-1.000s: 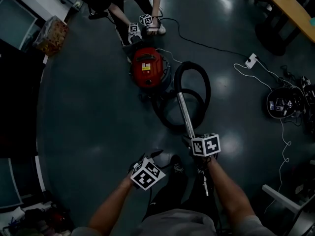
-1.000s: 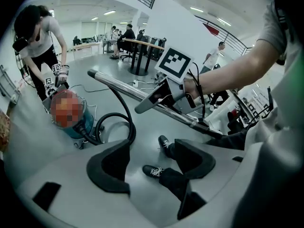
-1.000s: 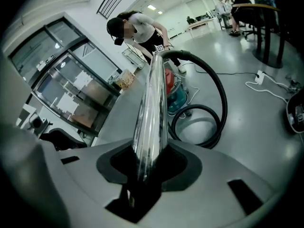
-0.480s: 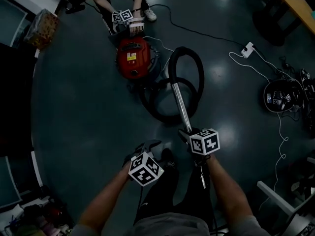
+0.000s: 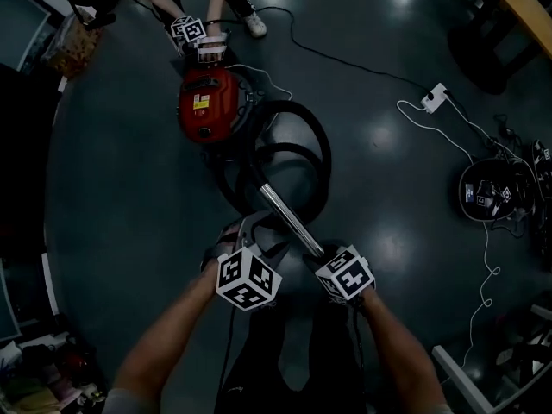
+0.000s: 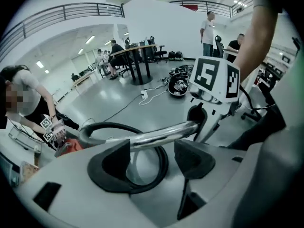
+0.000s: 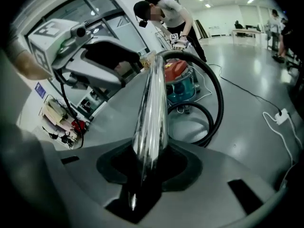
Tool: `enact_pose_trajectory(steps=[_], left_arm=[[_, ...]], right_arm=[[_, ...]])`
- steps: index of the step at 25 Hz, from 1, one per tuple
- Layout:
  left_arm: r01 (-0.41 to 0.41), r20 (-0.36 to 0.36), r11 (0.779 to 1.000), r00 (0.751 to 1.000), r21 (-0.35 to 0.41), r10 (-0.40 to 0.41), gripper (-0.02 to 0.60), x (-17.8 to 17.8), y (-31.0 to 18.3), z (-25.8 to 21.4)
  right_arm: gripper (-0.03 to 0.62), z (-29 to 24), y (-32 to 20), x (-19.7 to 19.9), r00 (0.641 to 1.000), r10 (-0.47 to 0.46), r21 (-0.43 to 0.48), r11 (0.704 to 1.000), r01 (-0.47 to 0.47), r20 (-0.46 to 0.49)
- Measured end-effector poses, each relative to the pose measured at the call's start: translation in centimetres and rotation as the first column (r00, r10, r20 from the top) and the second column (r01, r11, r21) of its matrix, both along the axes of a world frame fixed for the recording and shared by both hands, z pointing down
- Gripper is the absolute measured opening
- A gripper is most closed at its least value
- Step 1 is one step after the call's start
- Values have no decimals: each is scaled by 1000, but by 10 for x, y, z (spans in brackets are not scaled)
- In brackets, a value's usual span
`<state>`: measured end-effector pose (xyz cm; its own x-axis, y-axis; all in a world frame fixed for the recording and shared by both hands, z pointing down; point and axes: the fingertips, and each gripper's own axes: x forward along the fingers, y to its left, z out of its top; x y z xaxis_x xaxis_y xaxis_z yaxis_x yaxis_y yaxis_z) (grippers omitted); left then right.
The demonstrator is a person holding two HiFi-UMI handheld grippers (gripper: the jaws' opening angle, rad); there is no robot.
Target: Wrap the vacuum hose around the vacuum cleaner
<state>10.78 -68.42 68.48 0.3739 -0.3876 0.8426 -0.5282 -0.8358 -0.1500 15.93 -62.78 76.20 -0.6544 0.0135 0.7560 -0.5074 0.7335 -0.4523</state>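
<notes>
We hold the hose's wand point(image 7: 153, 108), a chrome tube, in our right gripper point(image 7: 151, 163), whose jaws are clamped round it near its end. Our left gripper point(image 6: 152, 158) has its jaws wide apart with nothing pressed between them; the wand crosses just beyond their tips. The black hose point(image 5: 321, 145) lies in loose loops on the floor point(image 5: 129, 197) right beside the red vacuum cleaner point(image 5: 205, 102), not wound on it. We judge the step in hand to be bringing the wand end toward the cleaner. Next, the left gripper probably needs to close on the wand or hose, then carry the slack round the body without kinking.
</notes>
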Motion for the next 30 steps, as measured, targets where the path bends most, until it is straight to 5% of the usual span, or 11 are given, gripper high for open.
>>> enact_pose_trajectory(steps=[6,9,14,20,30], left_arm=[[-58,97,998,994,36,54,299,32,-27,28],[-114,150,993,983,26,109,298,51,-29,46],[-127,143,992,981,-27,130,298,67,-27,75],[-124,117,991,985,-55,130,298,74,-33,111],[-38,49,968,997,-246,51,298,63,-24,192]], right_arm=[[138,28,-12,53,971,-230,67,970,233,-62],[138,41,-16,82,933,-343,80,933,352,-105],[138,59,-28,113,857,-488,101,856,507,-169],[138,84,-53,139,739,-614,124,740,661,-276],[138,131,-102,155,509,-731,130,511,850,-455]])
